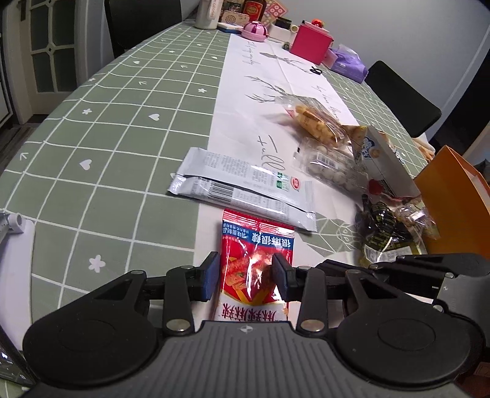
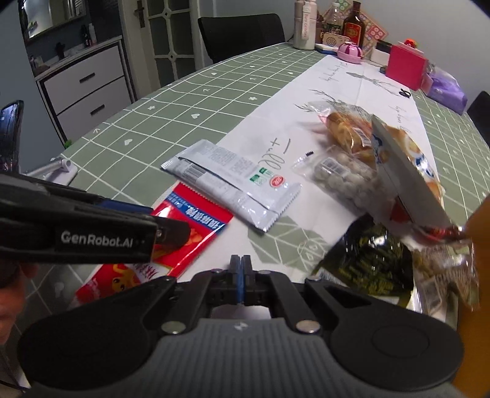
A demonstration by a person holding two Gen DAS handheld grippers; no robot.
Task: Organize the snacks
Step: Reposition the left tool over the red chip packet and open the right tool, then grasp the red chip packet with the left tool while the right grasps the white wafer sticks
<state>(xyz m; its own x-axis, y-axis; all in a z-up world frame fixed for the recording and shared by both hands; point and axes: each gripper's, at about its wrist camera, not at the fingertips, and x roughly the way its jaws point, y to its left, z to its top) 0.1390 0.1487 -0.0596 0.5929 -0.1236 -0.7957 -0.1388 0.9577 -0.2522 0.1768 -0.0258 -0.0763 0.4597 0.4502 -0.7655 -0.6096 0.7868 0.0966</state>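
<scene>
A red snack packet point(image 1: 255, 257) lies on the table between the fingers of my left gripper point(image 1: 246, 277); the jaws stand apart on either side of it, and the pads look just short of or touching its edges. The packet also shows in the right wrist view point(image 2: 183, 229), under the left gripper. My right gripper point(image 2: 241, 275) is shut and empty, above the white runner. A silver packet point(image 1: 245, 189) lies flat beyond the red one. Further right lie a clear bag of white balls point(image 1: 330, 168), a bag of biscuits point(image 1: 312, 119), a blue-and-white box point(image 1: 382, 156) and a dark green packet point(image 1: 382, 232).
An orange bag point(image 1: 453, 196) stands at the right edge by the snack pile. At the far end stand a pink box point(image 1: 309, 43), a purple pack point(image 1: 349, 62), a pink bowl point(image 1: 255, 30), a white bottle point(image 1: 206, 13). Black chairs stand around the table. A phone stand point(image 2: 59, 167) is at the left.
</scene>
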